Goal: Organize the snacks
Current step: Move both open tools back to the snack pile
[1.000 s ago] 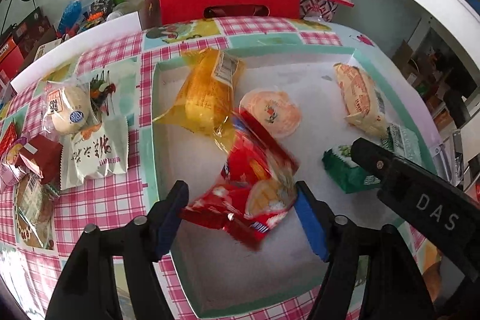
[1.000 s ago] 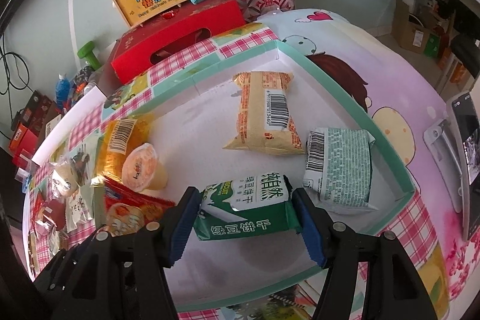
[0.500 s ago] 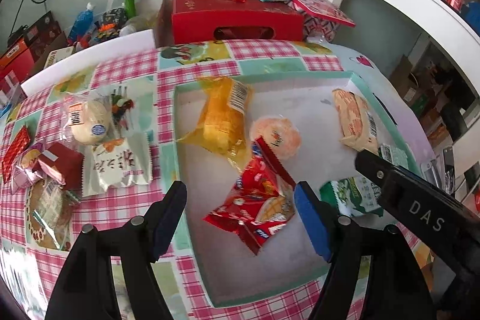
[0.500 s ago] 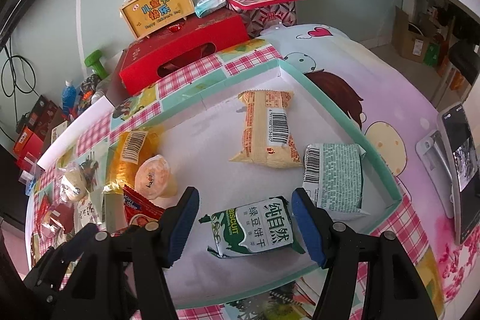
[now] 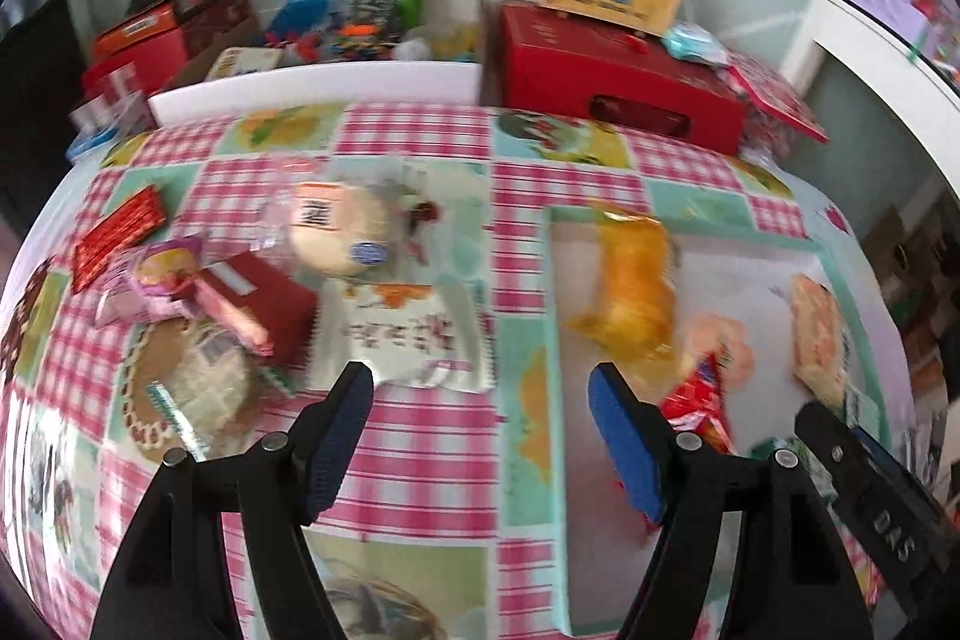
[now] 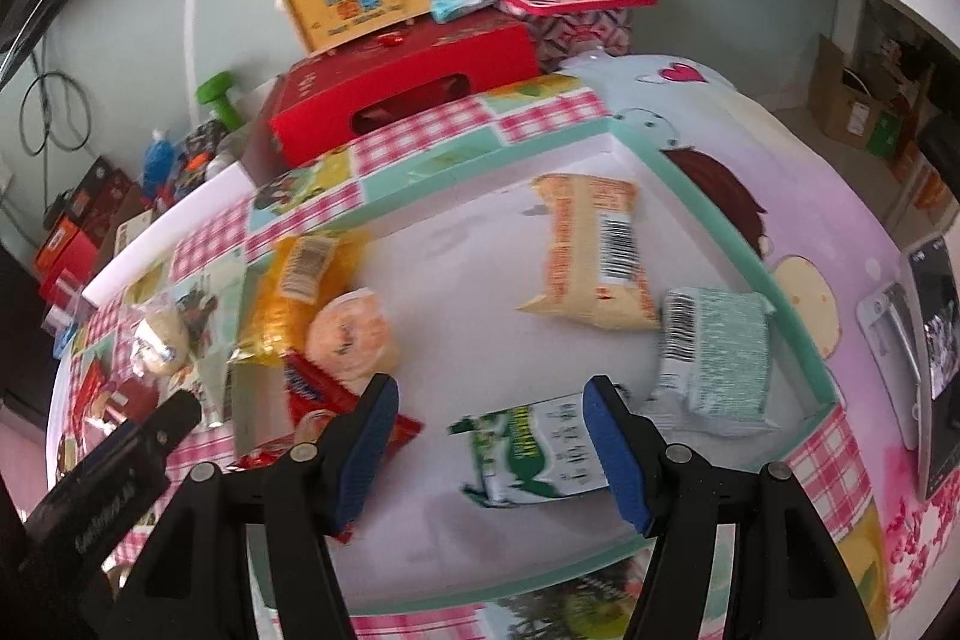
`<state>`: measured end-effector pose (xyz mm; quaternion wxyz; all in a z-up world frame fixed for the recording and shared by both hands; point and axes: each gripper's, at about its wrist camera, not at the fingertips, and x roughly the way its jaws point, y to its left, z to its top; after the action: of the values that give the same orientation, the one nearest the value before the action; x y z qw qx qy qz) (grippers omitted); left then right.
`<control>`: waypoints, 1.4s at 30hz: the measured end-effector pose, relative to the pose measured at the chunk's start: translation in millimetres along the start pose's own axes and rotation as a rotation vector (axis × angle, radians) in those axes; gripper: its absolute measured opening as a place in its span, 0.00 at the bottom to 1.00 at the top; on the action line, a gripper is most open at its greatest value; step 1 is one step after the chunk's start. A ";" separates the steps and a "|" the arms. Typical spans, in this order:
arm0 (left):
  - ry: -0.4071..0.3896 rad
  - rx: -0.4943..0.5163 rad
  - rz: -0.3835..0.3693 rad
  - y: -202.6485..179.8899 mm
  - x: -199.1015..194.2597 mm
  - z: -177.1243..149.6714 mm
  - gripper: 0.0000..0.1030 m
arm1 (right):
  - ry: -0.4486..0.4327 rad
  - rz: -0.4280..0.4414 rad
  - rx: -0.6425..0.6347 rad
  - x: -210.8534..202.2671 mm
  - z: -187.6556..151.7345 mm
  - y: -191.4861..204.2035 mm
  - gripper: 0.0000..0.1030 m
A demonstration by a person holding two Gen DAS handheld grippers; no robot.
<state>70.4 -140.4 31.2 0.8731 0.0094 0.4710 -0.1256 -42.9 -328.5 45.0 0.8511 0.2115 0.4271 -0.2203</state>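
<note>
Snacks in tray; "DAS" on right gripper; both grippers' jaws apart, holding nothing

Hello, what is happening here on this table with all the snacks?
A person is sorting snacks into a shallow tray with a claw in each hand. Both claws are open and hold nothing. The left claw hangs over the checked tablecloth, near the white snack packet outside the tray. The right claw hovers over the green biscuit pack lying in the tray. Several snacks wait outside.
</note>
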 end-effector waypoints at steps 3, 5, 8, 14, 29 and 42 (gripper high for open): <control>0.006 -0.027 0.027 10.5 3.1 0.7 0.73 | 0.001 0.020 -0.032 0.6 -2.2 12.9 0.71; 0.012 -0.040 0.035 15.2 4.3 0.8 0.73 | 0.000 0.025 -0.049 1.0 -3.3 18.6 0.74; 0.020 -0.060 0.061 21.1 7.1 1.3 0.83 | 0.000 0.018 -0.067 4.0 -4.3 22.4 0.75; 0.021 -0.095 0.100 28.2 11.1 0.7 0.95 | -0.023 -0.031 -0.075 6.5 -2.8 17.4 1.00; 0.007 -0.031 0.114 31.1 0.3 0.1 0.95 | -0.030 0.009 -0.103 1.5 -6.4 36.8 1.00; 0.001 -0.109 0.176 96.0 -14.3 11.1 0.95 | -0.033 0.118 -0.217 -6.1 -24.1 101.7 1.00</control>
<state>93.9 -45.9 39.3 0.8797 0.0036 0.4750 -0.0226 -4.9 -231.4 54.3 0.8874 0.1392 0.4211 -0.1258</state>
